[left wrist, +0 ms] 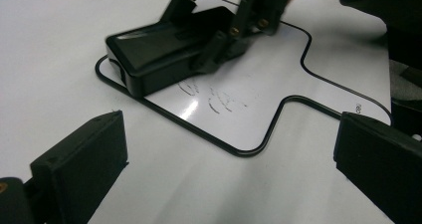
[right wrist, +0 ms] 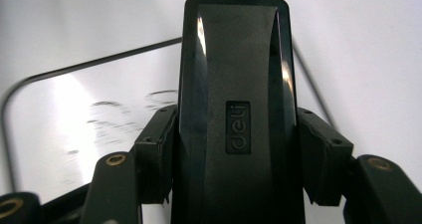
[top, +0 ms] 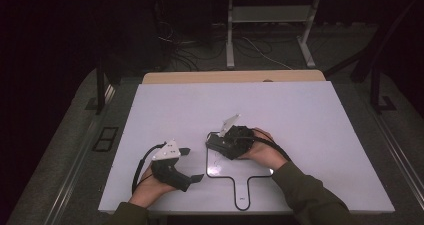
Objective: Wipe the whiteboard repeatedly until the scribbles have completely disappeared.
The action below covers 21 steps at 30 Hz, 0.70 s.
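Black plastic block eraser [right wrist: 234, 114] sits on small paddle-shaped whiteboard [top: 235, 177] at tabletop's [top: 300, 115] near edge, clamped in your right gripper [top: 216, 144]. Wiping step under way; faint marks [left wrist: 214, 97] remain: sweep over them next. Your left gripper [top: 192, 164] idles beside, jaws apart.

The high view is dim overall: the room around the white table [top: 225, 110] is nearly black, while the tabletop is evenly lit from above with a faint violet cast. The small whiteboard [right wrist: 59, 124] reflects a bright glare patch in the right gripper view, with soft, smeared detail around its markings. The black eraser [right wrist: 234, 109] carries narrow specular highlights along its edges. Foreground jaws in the left gripper view are slightly out of focus.
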Available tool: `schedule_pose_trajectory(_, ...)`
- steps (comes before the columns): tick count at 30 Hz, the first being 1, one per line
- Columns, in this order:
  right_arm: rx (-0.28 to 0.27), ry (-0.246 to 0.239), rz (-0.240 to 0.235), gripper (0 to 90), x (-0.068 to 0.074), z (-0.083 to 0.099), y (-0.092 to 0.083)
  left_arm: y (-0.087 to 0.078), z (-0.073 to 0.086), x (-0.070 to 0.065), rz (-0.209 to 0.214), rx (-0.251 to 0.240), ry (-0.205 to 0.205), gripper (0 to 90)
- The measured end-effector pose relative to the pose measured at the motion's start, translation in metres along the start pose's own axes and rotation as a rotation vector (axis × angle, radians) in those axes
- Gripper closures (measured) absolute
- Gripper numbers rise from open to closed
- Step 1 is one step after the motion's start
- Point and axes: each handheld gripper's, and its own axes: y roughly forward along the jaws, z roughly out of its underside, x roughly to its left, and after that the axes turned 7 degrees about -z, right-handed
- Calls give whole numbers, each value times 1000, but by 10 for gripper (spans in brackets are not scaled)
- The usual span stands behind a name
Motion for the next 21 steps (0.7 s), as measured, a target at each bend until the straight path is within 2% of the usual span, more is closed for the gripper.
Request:
schedule_pose_trajectory(5,4,32,9,388,-15,-2,2,0,0,0,1,0,-1,0)
schedule_pose_trajectory(9,10,47,6,388,-22,-4,2,0,0,0,1,2,3,0)
schedule_pose_trajectory(10,15,39,9,388,-24,-4,2,0,0,0,2,2,3,0)
schedule_pose_trajectory(12,7,60,-5,387,-24,-4,2,0,0,0,2,2,4,0)
schedule_pose_trajectory(20,0,58,-22,382,-25,-2,2,1,0,0,2,0,4,0)
schedule_pose_trajectory(21,5,48,-12,382,-26,-2,2,1,0,0,2,-1,3,0)
